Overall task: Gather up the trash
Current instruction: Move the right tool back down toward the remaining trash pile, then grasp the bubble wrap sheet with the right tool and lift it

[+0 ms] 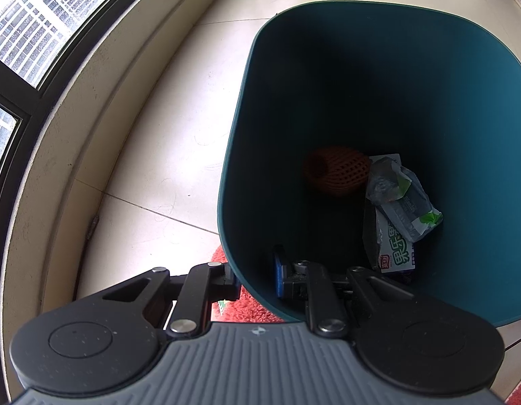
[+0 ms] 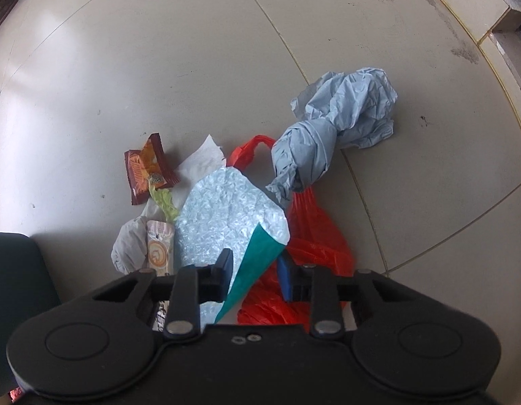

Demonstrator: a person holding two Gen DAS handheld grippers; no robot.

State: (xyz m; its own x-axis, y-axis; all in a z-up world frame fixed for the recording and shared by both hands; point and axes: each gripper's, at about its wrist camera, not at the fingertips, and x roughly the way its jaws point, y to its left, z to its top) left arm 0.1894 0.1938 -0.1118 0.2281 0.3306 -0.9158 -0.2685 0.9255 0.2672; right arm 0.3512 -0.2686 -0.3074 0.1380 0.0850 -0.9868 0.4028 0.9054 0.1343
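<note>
With our left gripper (image 1: pixel 255 278) clamped on the bin rim (image 1: pixel 241 270), our right gripper (image 2: pixel 255 275) straddles the light, floppy bubble mailer (image 2: pixel 226 212) on the floor litter, pads not yet pinching its green flap, the best hold.

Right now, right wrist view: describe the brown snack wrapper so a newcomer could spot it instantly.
Start at the trash pile on the pale tiled floor. Go to its far-left edge, beyond the silvery bubble mailer and white tissue. The brown snack wrapper lies there, the only dark brown piece, with orange print.
</note>
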